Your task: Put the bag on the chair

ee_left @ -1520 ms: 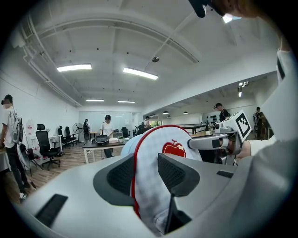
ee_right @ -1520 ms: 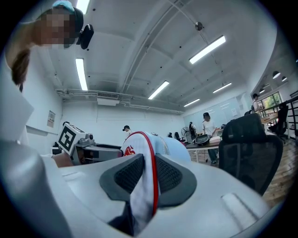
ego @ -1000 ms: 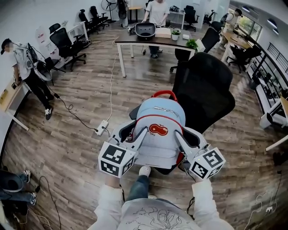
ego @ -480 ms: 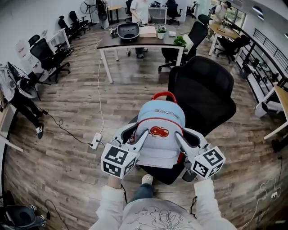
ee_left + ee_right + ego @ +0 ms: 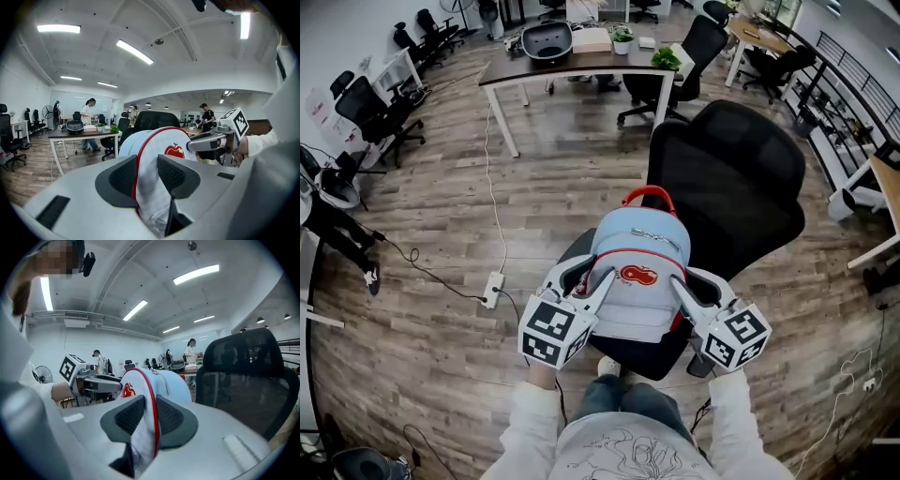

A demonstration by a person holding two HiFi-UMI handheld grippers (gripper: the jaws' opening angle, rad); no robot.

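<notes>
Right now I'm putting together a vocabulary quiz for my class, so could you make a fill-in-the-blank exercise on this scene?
The light blue bag is over a black office ___.
Its top handle is ___.
Its front logo shows an ___.
Missing words: chair; red; apple.

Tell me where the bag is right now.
Centre of the head view, the bag is over the seat of the chair, in front of its backrest.
</notes>
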